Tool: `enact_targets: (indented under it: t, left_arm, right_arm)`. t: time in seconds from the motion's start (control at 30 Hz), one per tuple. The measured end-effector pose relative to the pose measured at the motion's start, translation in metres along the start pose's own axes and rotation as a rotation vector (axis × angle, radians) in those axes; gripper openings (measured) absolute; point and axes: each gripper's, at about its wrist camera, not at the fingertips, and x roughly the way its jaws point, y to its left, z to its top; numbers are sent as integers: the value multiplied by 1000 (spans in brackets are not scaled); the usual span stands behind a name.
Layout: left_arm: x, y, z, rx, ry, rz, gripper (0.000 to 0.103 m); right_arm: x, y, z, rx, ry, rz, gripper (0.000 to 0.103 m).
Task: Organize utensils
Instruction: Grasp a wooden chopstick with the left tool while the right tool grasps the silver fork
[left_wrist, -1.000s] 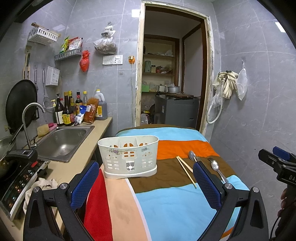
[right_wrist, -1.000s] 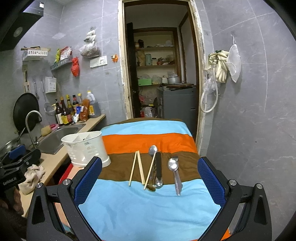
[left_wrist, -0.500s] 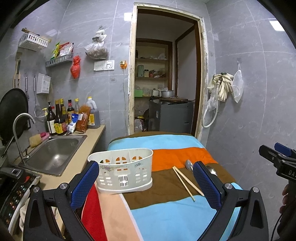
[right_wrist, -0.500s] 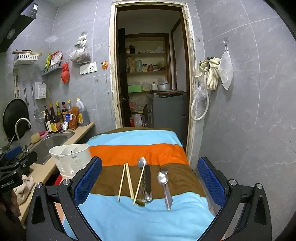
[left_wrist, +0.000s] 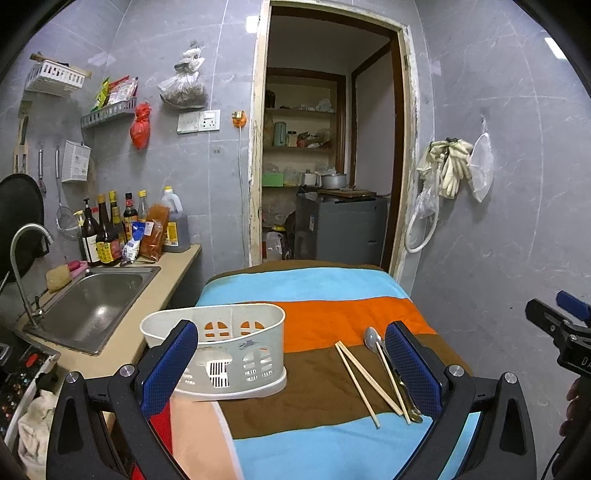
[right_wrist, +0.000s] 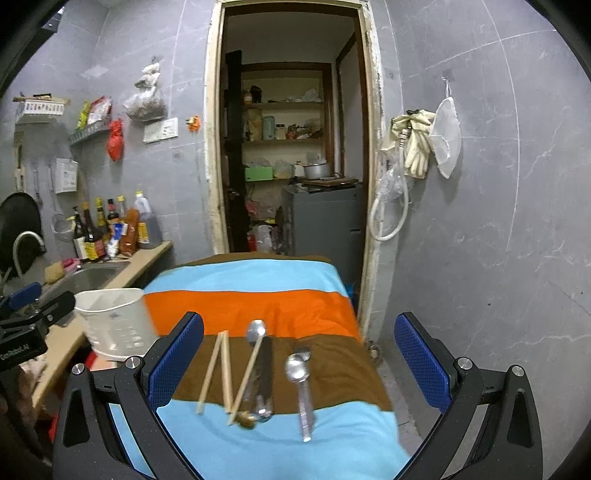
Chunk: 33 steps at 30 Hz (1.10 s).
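A white plastic utensil caddy (left_wrist: 225, 347) stands at the left edge of a striped cloth table (left_wrist: 325, 317); it also shows in the right wrist view (right_wrist: 114, 325). On the brown stripe lie a pair of wooden chopsticks (right_wrist: 218, 369), a long-handled spoon (right_wrist: 253, 354) beside a dark utensil (right_wrist: 264, 373), and a metal spoon (right_wrist: 301, 384). The chopsticks (left_wrist: 360, 376) and a spoon (left_wrist: 371, 338) show in the left wrist view. My left gripper (left_wrist: 291, 365) is open and empty behind the caddy. My right gripper (right_wrist: 299, 365) is open and empty above the utensils.
A counter with a steel sink (left_wrist: 92, 302), tap (left_wrist: 26, 266) and sauce bottles (left_wrist: 110, 229) runs along the left. A stove panel (left_wrist: 22, 369) sits near left. A doorway (left_wrist: 328, 166) opens behind the table. Grey tiled wall with hanging gloves (left_wrist: 450, 166) is at right.
Both grippers have lifted and pulled back slightly; the views show more of the wall and doorway. The right view has shifted right. Utensils and caddy have not moved.
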Motion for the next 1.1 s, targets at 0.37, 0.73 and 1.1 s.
enact_targets:
  t: [0.37,0.73,1.1]
  left_arm:
    - [63,-33,-3,-34,103,0,102]
    - [141,-65,-21,-18,274,-32,101]
    - [198,-79,-50,-3,454,-72,66]
  right_arm:
    - [86,-47,1,27,123,48,101]
    - [173,-52,-19,24,259,187,101]
    - [243,-46,-52,49,425,355,69]
